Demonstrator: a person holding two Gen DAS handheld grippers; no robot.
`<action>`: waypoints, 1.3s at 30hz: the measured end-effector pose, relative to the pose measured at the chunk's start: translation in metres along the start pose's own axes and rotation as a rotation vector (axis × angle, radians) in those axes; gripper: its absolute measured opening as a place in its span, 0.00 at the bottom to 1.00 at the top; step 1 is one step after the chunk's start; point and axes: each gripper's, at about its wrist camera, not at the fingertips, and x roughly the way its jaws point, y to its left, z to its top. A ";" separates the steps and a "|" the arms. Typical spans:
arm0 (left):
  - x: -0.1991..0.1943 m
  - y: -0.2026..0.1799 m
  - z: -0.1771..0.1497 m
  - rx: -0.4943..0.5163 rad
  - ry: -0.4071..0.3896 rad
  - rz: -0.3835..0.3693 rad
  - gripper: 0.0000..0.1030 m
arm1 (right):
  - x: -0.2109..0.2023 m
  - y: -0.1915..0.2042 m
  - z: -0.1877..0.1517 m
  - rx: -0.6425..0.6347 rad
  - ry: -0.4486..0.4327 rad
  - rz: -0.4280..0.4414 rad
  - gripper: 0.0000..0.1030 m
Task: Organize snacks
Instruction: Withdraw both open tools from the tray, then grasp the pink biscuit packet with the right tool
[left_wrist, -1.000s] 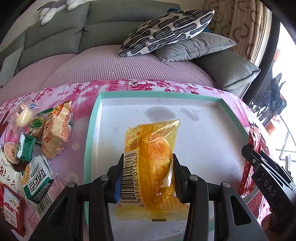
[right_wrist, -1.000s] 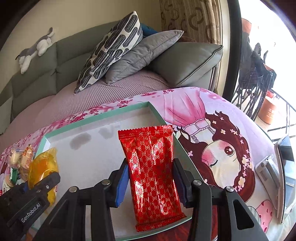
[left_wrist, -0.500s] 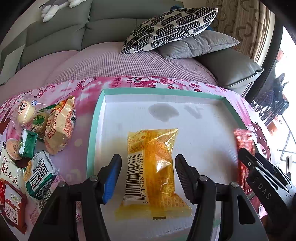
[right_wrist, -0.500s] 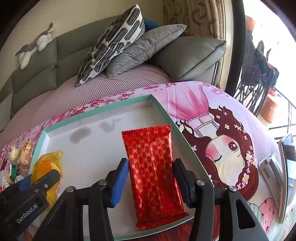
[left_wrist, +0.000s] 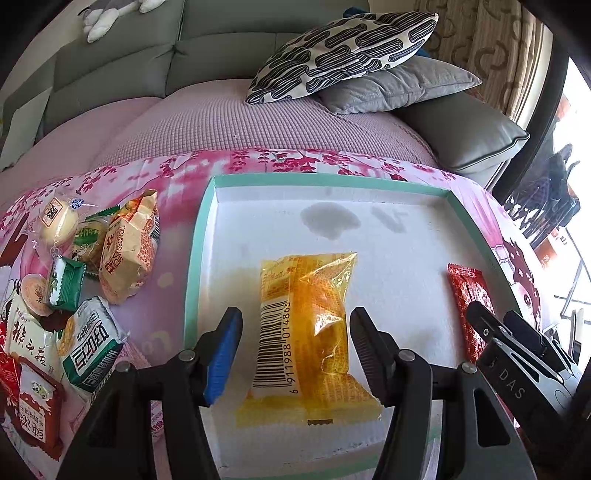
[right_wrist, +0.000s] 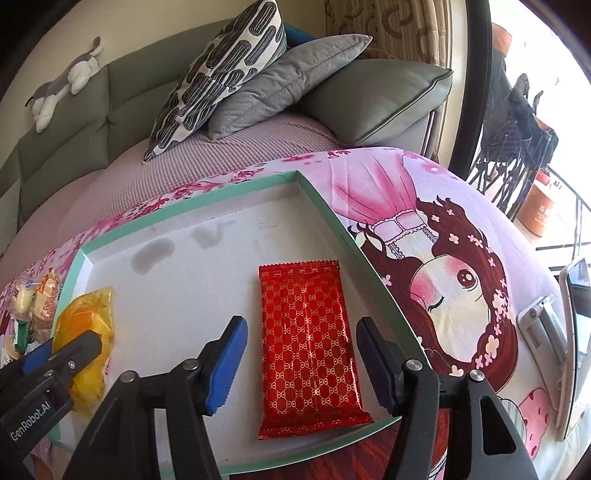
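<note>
Left wrist view
- Left gripper (left_wrist: 295, 350): jaws apart, clear of the wrapper on both sides; its lower body is cut off by the frame edge.
- Yellow packet (left_wrist: 308, 332): lies flat on the tray floor between the fingers, barcode side up.
- Tray (left_wrist: 195, 258): white floor, green rim; its near edge is hidden behind the gripper.
- Red packet (left_wrist: 467, 291): by the tray's right rim, its lower half covered by the right gripper.
- Snack pile (left_wrist: 74, 280): on the pink cloth left of the tray; the lowest packets run off the frame.

Right wrist view
- Right gripper (right_wrist: 299, 362): jaws opening, pads off the wrapper.
- Red packet (right_wrist: 308, 347): flat on the tray floor between the fingers, its near end at the tray's front rim (right_wrist: 332, 448).
- Yellow packet (right_wrist: 85, 321): at the tray's left side, partly blocked by the left gripper.
- Phone stand (right_wrist: 570, 332): at the right edge, cropped and hard to make out.
- Cushions (right_wrist: 258, 74): stacked on the sofa behind.
</note>
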 end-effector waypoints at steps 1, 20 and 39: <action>0.000 0.000 0.000 0.001 -0.003 0.001 0.71 | 0.000 0.000 0.000 -0.001 0.000 0.002 0.67; -0.013 0.015 0.003 -0.025 -0.109 0.127 0.97 | -0.009 0.005 0.001 -0.026 -0.045 0.017 1.00; -0.050 0.054 -0.009 -0.065 -0.100 0.220 0.97 | -0.032 0.037 -0.005 -0.126 -0.002 0.040 1.00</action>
